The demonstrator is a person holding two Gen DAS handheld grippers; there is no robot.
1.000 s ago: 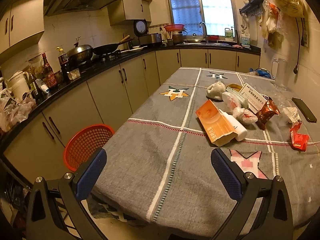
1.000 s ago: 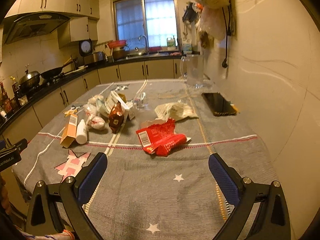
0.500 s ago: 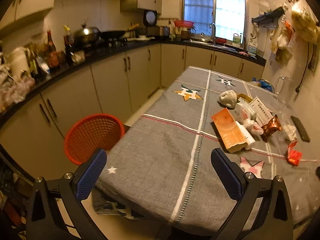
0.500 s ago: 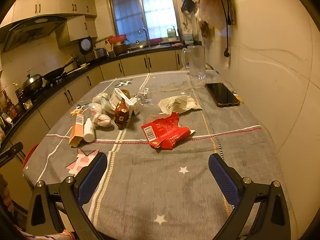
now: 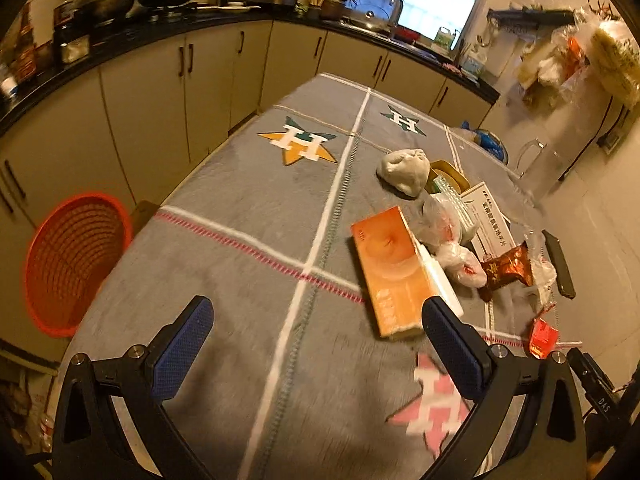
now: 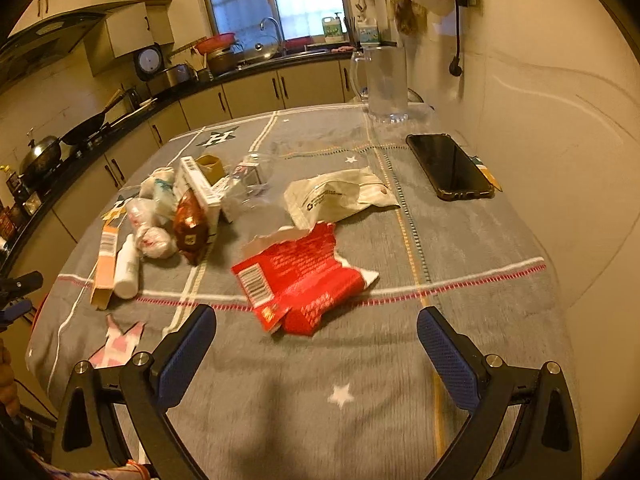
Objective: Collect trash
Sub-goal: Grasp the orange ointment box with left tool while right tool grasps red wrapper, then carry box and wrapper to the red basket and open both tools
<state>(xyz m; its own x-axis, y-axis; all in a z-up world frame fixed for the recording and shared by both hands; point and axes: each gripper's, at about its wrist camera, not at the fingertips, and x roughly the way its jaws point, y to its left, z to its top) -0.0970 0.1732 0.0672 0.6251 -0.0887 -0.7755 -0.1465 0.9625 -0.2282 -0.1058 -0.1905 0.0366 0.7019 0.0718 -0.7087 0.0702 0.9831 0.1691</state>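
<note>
Grey patterned tablecloth [image 5: 240, 240] is filling both views. Round red plastic mesh basket [image 5: 72, 264] is sitting at left edge of the left view, beside the table. Torn red foil wrapper [image 6: 300, 280] is lying centre-frame in the right view; orange cardboard box [image 5: 390, 268] right of centre in the left. Left gripper [image 5: 316, 346] and right gripper [image 6: 316, 352] are hovering over the cloth, jaws wide, holding nothing.
</note>
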